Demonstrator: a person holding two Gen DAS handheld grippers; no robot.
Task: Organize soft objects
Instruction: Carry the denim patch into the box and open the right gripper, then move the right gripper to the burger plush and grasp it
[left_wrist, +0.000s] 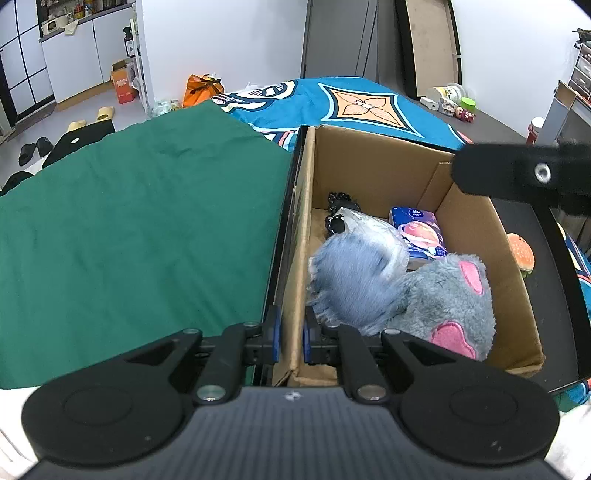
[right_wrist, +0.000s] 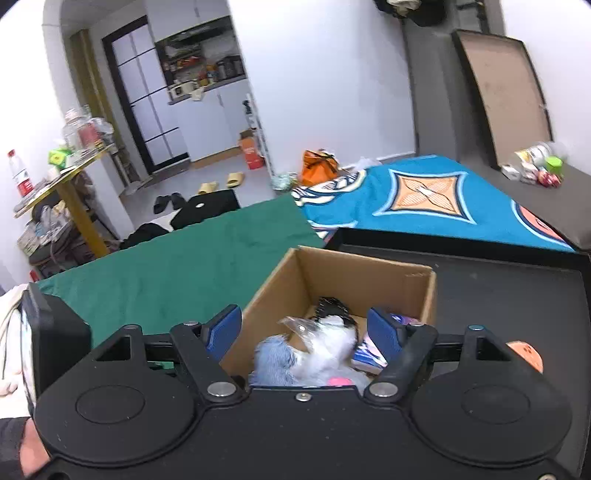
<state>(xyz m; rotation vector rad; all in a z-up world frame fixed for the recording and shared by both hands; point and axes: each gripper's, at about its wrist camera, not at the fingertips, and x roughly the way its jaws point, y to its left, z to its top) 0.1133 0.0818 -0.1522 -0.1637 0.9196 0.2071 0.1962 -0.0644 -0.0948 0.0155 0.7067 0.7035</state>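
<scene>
Brown cardboard box (left_wrist: 369, 173) is seen on a black tray (right_wrist: 498, 280) on the bed, just right of the green cloth (left_wrist: 140, 229). The left tongs (left_wrist: 290, 334) are clamped together on the box's near-left wall. The right tongs (right_wrist: 304, 332) stand apart above the box, nothing between the pads. A blue fluffy item in clear wrap (left_wrist: 354, 273) lies inside with a grey plush (left_wrist: 447, 299) and a tissue pack (left_wrist: 417, 232). The step is judged as a drop-in just completed. A burger plush (left_wrist: 521, 253) lies on the tray right of the box; it is judged the next pick.
</scene>
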